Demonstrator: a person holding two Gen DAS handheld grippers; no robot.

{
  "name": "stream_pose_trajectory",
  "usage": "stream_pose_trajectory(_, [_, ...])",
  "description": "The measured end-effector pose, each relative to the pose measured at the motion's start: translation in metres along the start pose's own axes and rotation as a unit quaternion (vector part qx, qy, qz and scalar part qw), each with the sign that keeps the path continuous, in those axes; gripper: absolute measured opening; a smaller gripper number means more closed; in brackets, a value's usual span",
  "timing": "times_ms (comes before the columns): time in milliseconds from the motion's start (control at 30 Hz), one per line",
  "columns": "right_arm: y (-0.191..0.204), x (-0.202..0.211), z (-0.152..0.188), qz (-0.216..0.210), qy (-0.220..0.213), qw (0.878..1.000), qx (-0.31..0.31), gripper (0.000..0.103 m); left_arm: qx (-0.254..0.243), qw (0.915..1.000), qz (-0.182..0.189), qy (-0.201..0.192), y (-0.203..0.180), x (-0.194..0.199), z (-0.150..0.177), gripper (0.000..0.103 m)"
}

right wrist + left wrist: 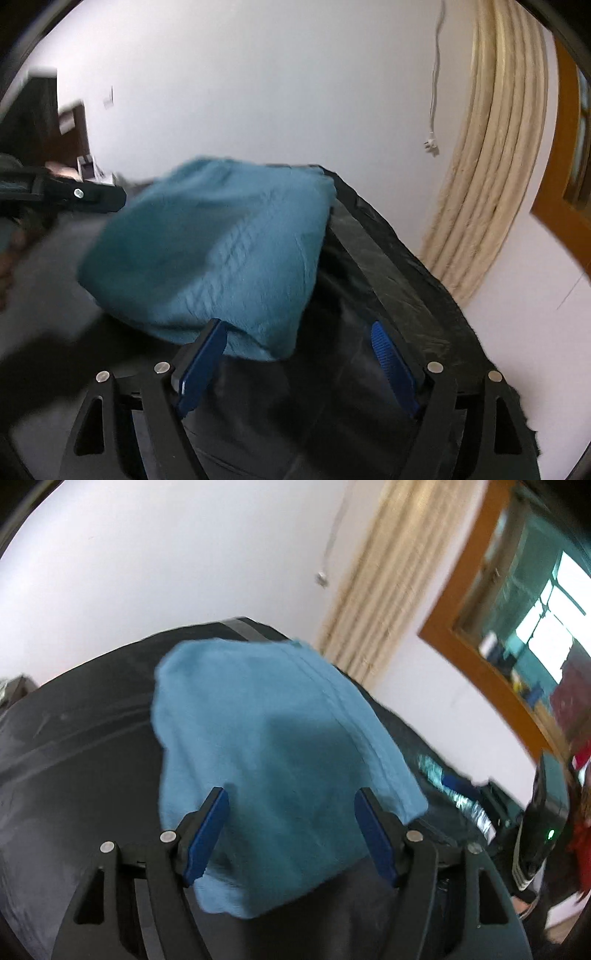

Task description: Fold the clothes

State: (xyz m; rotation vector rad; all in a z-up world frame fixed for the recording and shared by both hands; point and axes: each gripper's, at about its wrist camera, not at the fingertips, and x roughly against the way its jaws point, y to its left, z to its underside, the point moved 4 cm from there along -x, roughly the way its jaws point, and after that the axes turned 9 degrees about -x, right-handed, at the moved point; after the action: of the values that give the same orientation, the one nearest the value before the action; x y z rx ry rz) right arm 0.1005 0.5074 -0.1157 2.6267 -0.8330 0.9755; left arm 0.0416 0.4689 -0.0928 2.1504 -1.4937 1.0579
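Evidently both the left tool [290, 805] and right tool [297, 338] stand open and empty, just short of the blue cloth [273, 753] lying folded compact on the dark counter [81, 746] ahead, so folding looks nearly done.

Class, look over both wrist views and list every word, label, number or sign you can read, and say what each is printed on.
None can be read.
The blue cloth and the black cover under it carry no print.
The white boxes on the far left and the items past the window are too blurred to read.
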Motion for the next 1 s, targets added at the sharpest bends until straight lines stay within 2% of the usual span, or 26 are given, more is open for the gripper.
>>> stream_pose_trajectory(67, [0.003,-0.011,0.0,0.006,0.012,1.0,0.004,0.083,-0.013,0.9997,-0.018,0.01,-0.006,-0.011,0.005,0.075])
stream_pose_trajectory(167, [-0.009,-0.026,-0.001,0.034,0.024,0.999,-0.019,0.083,-0.008,0.9992,-0.03,0.025,0.002,-0.022,0.011,0.074])
stream_pose_trajectory(267, [-0.036,-0.033,0.0,0.015,0.036,0.995,-0.09,0.083,-0.017,0.9986,-0.039,0.033,0.003,-0.027,0.016,0.074])
stream_pose_trajectory(333, [-0.043,-0.037,0.002,0.016,0.047,0.993,-0.106,0.083,-0.029,0.9974,-0.055,0.036,0.002,-0.029,0.02,0.074])
stream_pose_trajectory(433, [-0.039,-0.038,0.003,0.029,0.049,0.994,-0.094,0.083,-0.047,0.995,-0.081,0.034,0.0,-0.028,0.025,0.074])
stream_pose_trajectory(533, [-0.035,-0.037,0.004,0.036,0.057,0.993,-0.095,0.083,-0.053,0.9943,-0.09,0.023,-0.004,-0.025,0.029,0.074])
stream_pose_trajectory(667, [-0.019,-0.001,0.005,0.011,0.023,0.996,-0.088,0.085,-0.048,0.9941,-0.097,0.006,-0.017,-0.009,0.037,0.075])
stream_pose_trajectory(800, [-0.004,0.039,0.019,-0.023,-0.013,0.995,-0.099,0.085,-0.035,0.9962,-0.078,-0.015,-0.04,0.019,0.049,0.079])
stream_pose_trajectory(1000, [0.009,0.06,0.046,-0.045,-0.001,0.99,-0.135,0.085,-0.021,0.9978,-0.063,-0.003,-0.064,0.044,0.071,0.079])
